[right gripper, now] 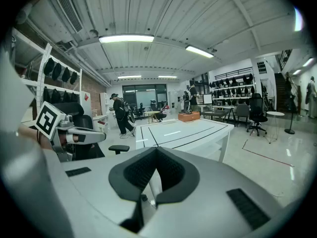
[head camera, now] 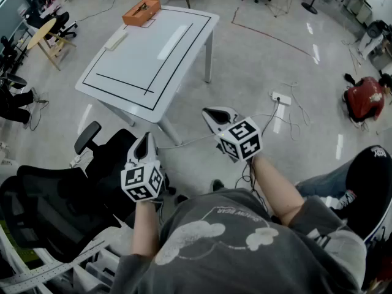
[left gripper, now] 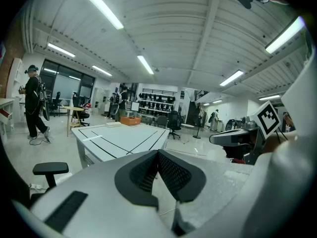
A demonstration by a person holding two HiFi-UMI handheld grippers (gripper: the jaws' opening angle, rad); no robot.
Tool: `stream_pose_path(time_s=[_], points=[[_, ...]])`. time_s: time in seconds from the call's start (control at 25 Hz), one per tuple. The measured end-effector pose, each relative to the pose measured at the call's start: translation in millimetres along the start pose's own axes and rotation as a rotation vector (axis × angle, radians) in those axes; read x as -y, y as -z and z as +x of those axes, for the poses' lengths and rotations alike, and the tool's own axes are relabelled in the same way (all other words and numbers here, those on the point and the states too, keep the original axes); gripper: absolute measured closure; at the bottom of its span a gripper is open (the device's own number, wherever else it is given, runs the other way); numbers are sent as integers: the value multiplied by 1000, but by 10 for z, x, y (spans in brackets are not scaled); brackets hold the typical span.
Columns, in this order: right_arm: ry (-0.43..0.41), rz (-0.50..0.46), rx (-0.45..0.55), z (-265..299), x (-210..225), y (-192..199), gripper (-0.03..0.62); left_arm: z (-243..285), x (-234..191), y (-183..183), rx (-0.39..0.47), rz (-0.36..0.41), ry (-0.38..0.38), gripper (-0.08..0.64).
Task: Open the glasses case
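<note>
While both wait short of the desk (head camera: 141,72), the left claw (head camera: 145,141) and right claw (head camera: 218,114) are clenched on nothing. Well beyond them, the orange glasses case (head camera: 141,11) lies at the desk's far corner, long side crosswise to the approach, seemingly more in line with the left claw.

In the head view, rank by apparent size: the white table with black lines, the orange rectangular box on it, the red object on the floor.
1. white table
2. red object
3. orange box, only slightly smaller than the red object, so that order is unsure
</note>
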State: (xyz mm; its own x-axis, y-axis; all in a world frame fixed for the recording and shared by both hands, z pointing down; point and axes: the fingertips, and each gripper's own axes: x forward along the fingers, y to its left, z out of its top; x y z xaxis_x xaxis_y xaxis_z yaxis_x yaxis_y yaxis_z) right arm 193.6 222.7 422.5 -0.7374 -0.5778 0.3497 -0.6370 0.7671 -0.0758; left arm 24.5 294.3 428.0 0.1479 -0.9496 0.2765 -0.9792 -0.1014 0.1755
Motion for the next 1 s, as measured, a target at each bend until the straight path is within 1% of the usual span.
stream_pose_path(time_s=[0.28,0.48,0.64,0.8,0.88,1.0], points=[[9,17,14,-86,175,9,594,144,172,-47,-6,19,8,558],[8,52,40,-284,315,80,592,241,423,13,-14,14,24,558],[26,86,68,-533,520,182,592,359,680,65,-22,22,27,558],[41,105,60,-688,767,325,592,472,856,61,-10,13,13,558],[52,110,61,-683,901,345,592,549,891,35,-9,22,13,558],[61,124,67,-588,1071,321,592,686,835,1,-11,34,5,558]])
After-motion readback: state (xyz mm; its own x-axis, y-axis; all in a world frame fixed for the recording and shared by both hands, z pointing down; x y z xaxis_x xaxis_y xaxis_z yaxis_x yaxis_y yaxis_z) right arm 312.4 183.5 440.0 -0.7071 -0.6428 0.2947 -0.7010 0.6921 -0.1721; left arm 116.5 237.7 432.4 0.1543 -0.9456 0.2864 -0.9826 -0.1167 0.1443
